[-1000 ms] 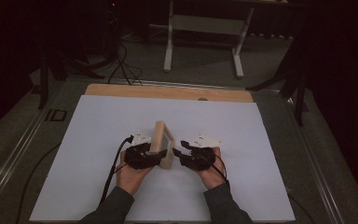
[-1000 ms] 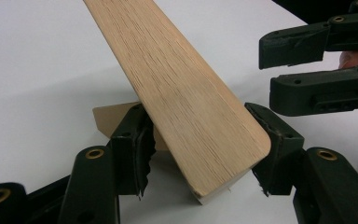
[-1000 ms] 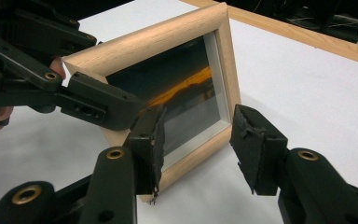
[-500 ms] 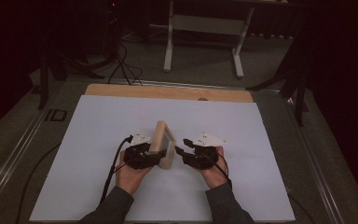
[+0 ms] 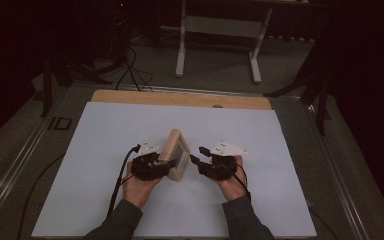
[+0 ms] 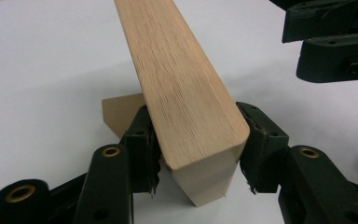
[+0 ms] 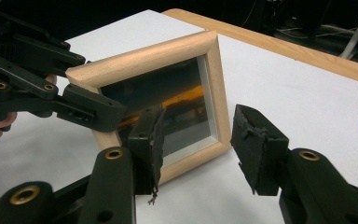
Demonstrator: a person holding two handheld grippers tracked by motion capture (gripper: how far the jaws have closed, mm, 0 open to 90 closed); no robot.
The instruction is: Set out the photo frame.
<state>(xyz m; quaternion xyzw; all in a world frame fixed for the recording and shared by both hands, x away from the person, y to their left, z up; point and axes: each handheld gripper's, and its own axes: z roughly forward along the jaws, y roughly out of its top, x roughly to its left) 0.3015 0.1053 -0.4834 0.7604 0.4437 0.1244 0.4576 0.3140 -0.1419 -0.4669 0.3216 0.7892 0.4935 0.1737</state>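
So the wooden photo frame (image 5: 176, 160) is standing upright near the middle of the white sheet (image 5: 105, 130) covering the worktop, glass side turned toward the right hand-held gripper (image 5: 196, 155), with what looks like its little back stand (image 6: 119, 112) poking out behind. The left hand-held gripper (image 6: 198, 144) has just been closing in on the frame's near corner, and in the left gripper view both pads look to be touching the wood on either side, so I'd call that clamped on the frame, though maybe only lightly. The right one is released, jaws spread and nothing between them, hovering just in front of the glass. Biggest worry for me: the grip is right at one corner, so a lift could let the frame swing or twist out, and if it tips it lands glass-down toward the right side. The right hand-held gripper's near pad (image 7: 151, 140) also sits close to the glass, so a nudge forward could scrape or push it over. Room-wise it's comfy, lots of bare sheet all around, the wooden worktop edge (image 5: 180, 99) well off at the far side, and the front edge is closest.
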